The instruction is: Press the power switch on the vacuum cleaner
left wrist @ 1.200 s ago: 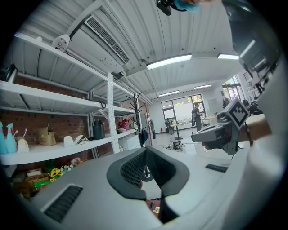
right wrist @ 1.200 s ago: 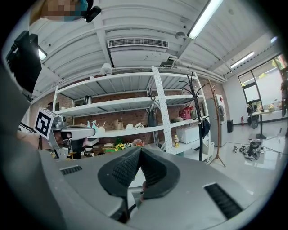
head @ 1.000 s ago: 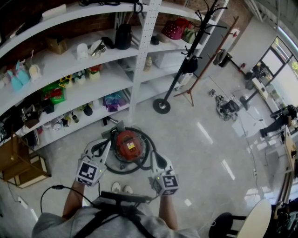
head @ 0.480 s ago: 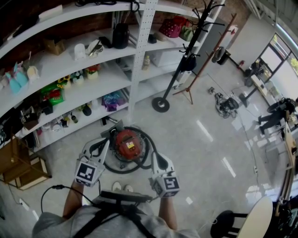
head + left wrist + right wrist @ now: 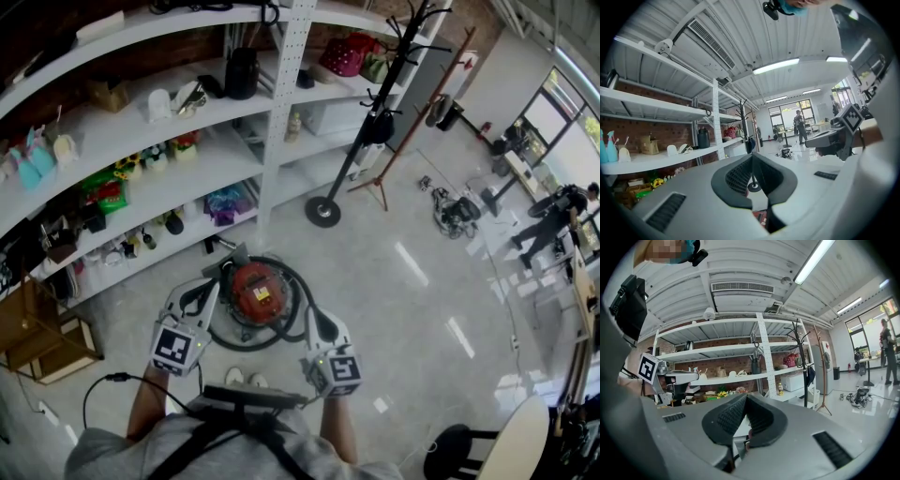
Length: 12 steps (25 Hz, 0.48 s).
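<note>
The red vacuum cleaner (image 5: 258,292) sits on the pale floor just ahead of the person's feet, ringed by its black hose (image 5: 302,302). My left gripper (image 5: 212,289) hovers over the vacuum's left side and my right gripper (image 5: 315,319) over the hose at its right, both above the floor. In the left gripper view the left gripper (image 5: 753,160) has its ribbed pads (image 5: 737,176) pressed together, with a sliver of red vacuum (image 5: 760,217) below. The right gripper (image 5: 746,401) also has its pads (image 5: 729,416) meeting, holding nothing. I cannot make out the power switch.
White shelving (image 5: 187,155) full of small goods curves along the back left. A coat stand with a round base (image 5: 323,212) rises behind the vacuum. A wooden crate (image 5: 37,328) stands at left, a black cable (image 5: 103,384) trails on the floor, and a person (image 5: 551,214) walks far right.
The head view shifted slightly a second ago and has been steady since. Both grippers hold their places over the vacuum. The distant person at right has moved.
</note>
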Each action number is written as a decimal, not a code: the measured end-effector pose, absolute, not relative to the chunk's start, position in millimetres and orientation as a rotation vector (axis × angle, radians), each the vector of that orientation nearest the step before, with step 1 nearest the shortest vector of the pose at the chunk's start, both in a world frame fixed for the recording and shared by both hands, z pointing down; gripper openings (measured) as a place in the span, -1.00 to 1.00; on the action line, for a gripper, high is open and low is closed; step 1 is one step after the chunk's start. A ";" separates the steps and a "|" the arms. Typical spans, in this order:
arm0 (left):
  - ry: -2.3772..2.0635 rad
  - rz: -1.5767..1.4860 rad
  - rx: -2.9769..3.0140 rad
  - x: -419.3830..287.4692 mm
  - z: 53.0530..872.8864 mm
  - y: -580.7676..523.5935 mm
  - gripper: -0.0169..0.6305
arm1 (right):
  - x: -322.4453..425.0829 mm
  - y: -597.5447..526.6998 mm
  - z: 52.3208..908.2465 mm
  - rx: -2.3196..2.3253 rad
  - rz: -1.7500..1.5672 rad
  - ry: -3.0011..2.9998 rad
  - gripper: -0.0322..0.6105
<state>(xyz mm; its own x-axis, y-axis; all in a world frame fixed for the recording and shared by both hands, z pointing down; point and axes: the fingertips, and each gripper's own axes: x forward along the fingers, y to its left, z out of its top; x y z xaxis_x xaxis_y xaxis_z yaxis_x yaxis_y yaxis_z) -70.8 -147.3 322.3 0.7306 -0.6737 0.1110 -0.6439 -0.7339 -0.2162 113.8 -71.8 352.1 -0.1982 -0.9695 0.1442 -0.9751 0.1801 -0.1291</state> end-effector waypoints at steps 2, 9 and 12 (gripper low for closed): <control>1.063 -0.271 -2.769 -70.8 322.1 -146.9 -0.93 | 112.4 -72.1 351.3 1.969 0.301 -2.393 -0.87; 1.073 -0.279 -2.774 -72.7 324.4 -145.1 -0.93 | 108.2 -72.5 355.5 1.945 0.303 -2.404 -0.87; 1.077 -0.282 -2.772 -73.0 323.8 -145.9 -0.93 | 108.3 -73.0 354.7 1.939 0.305 -2.404 -0.87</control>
<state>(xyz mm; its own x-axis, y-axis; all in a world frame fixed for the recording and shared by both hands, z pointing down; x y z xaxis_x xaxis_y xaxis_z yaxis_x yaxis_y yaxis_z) -73.0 -145.9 323.8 0.7235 -0.6800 0.1189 -0.6509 -0.7294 -0.2106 108.3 -73.0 354.7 -0.2185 -0.9639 0.1521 -0.9714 0.2000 -0.1283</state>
